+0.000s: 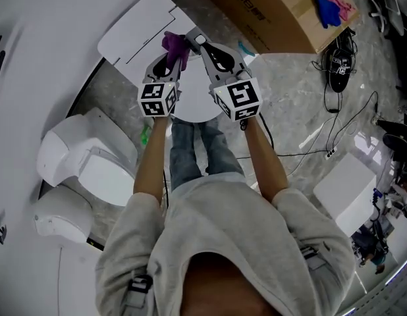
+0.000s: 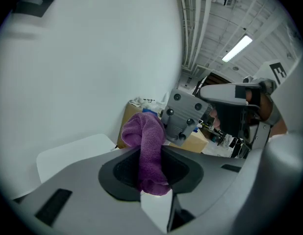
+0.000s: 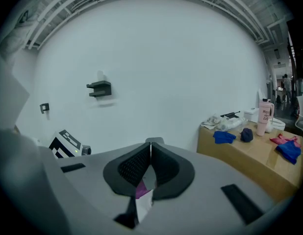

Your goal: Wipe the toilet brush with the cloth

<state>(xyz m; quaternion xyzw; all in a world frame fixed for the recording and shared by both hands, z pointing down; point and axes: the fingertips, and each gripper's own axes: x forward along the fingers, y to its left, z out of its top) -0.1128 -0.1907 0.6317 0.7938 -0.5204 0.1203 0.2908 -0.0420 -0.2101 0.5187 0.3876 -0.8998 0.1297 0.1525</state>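
Observation:
A purple cloth (image 1: 175,45) hangs bunched between the jaws of my left gripper (image 1: 172,52), which is shut on it. In the left gripper view the cloth (image 2: 150,146) fills the gap between the dark pads and spills over the top. My right gripper (image 1: 201,41) is right beside the left one, tips nearly touching the cloth. Its jaws (image 3: 150,151) are pressed together with nothing seen between them. I cannot pick out a toilet brush in any view. A white round surface (image 1: 193,107) lies under both grippers.
A white toilet (image 1: 91,166) stands at the left by the wall. A flat white panel (image 1: 141,31) lies beyond the grippers. A cardboard box (image 1: 282,8) with pink and blue cloths sits at the back right. Cables (image 1: 322,143) and a white box (image 1: 345,189) lie on the floor to the right.

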